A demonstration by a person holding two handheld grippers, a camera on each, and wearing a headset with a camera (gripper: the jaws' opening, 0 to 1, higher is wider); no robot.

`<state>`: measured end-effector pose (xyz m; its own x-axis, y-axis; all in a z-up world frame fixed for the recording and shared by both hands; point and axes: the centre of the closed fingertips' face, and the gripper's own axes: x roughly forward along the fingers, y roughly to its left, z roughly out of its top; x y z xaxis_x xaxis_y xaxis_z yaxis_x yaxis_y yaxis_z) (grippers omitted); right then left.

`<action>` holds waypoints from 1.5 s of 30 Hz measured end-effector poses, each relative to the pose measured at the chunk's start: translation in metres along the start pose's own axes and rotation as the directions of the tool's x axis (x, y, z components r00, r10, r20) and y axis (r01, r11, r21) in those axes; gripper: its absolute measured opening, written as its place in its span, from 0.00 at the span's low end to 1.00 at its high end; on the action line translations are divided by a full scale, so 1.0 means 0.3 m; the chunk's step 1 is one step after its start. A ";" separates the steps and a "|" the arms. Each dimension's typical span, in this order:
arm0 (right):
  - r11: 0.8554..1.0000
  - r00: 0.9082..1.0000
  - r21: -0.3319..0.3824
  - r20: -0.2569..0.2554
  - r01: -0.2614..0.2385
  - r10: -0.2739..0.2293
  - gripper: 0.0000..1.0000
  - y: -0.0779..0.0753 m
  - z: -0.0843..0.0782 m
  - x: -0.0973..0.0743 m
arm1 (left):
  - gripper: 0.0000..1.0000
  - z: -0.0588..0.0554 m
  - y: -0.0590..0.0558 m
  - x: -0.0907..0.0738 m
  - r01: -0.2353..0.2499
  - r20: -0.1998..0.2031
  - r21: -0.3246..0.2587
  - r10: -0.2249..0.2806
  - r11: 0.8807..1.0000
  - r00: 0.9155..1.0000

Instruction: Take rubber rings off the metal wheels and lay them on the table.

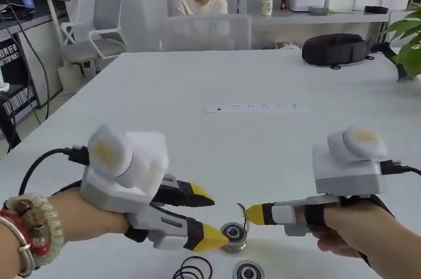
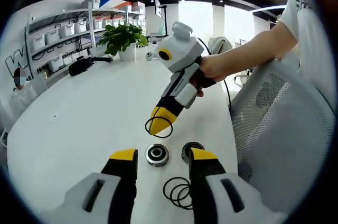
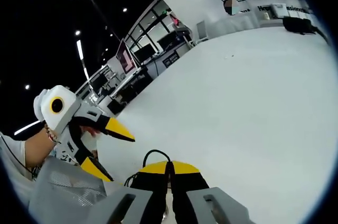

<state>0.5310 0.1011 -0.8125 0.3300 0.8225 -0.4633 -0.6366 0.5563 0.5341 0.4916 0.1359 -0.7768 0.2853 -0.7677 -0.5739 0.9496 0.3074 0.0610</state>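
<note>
Head view: white table point(image 1: 263, 154) w/ chair point(image 1: 106, 10) behind.

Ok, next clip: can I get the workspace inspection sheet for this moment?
Surface: white table, mostly bare.
Job's things: first metal wheel and second metal wheel lie side by side; loose rubber rings lie on the table next to them; held rubber ring hangs above the wheels.
Clutter: power strip, black bag.
Grippers: left gripper open, fingers near the wheels; right gripper shut on the held rubber ring.
Cables: black cable from the left gripper; short lead at the right gripper.
Surroundings: seated person, office chair, plant, shelves of bins.
</note>
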 end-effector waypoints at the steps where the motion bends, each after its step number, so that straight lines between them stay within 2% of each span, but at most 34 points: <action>1: 1.000 1.000 0.002 0.006 0.000 0.000 0.00 -0.001 0.005 -0.003 | 0.37 0.010 -0.004 -0.018 0.004 0.007 0.000 -0.004 1.000 1.000; 8: 1.000 1.000 0.008 0.026 0.000 -0.001 0.00 -0.003 0.021 -0.011 | 0.41 0.046 -0.015 -0.125 -0.019 0.038 0.024 0.018 1.000 0.999; 13: 1.000 0.999 0.010 0.036 -0.004 0.004 0.00 0.003 0.030 -0.015 | 0.44 0.050 -0.013 -0.205 -0.057 0.055 0.036 0.055 0.998 0.997; 16: 1.000 0.999 0.009 0.037 -0.006 0.006 0.00 0.005 0.031 -0.014 | 0.46 0.053 0.012 -0.266 -0.124 0.072 0.040 0.121 0.991 0.990; 20: 1.000 0.999 0.005 0.034 -0.008 0.008 0.00 0.013 0.030 -0.013 | 0.50 0.053 0.021 -0.328 -0.162 0.097 0.008 0.160 0.987 0.982; 23: 1.000 0.999 -0.001 0.036 -0.013 0.013 0.00 0.022 0.033 -0.013 | 0.53 0.037 0.022 -0.373 -0.193 0.094 0.003 0.192 0.981 0.977; 27: 1.000 1.000 -0.005 0.021 -0.021 0.021 0.00 0.030 0.022 -0.001 | 0.55 -0.007 0.016 -0.424 -0.225 0.082 -0.038 0.227 0.974 0.970; 32: 0.999 0.999 -0.015 0.014 -0.042 0.042 0.00 0.064 0.019 0.008 | 0.58 -0.053 -0.001 -0.473 -0.271 0.085 -0.090 0.279 0.958 0.957; 37: 0.997 0.997 -0.028 0.000 -0.071 0.071 0.00 0.110 0.011 0.022 | 0.59 -0.109 -0.025 -0.486 -0.291 0.067 -0.127 0.301 0.948 0.951; 41: 0.995 0.996 -0.046 -0.015 -0.092 0.092 0.00 0.140 0.002 0.032 | 0.60 -0.138 -0.039 -0.491 -0.304 0.074 -0.172 0.320 0.937 0.944; 45: 0.991 0.993 -0.069 -0.038 -0.112 0.109 0.00 0.165 -0.009 0.043 | 0.61 -0.176 -0.057 -0.482 -0.306 0.062 -0.203 0.324 0.930 0.944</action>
<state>0.5018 0.1390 -0.7940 0.2320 0.8733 -0.4283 -0.7159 0.4514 0.5326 0.4272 0.2714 -0.7380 0.5850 -0.6603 -0.4710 0.7699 0.6348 0.0662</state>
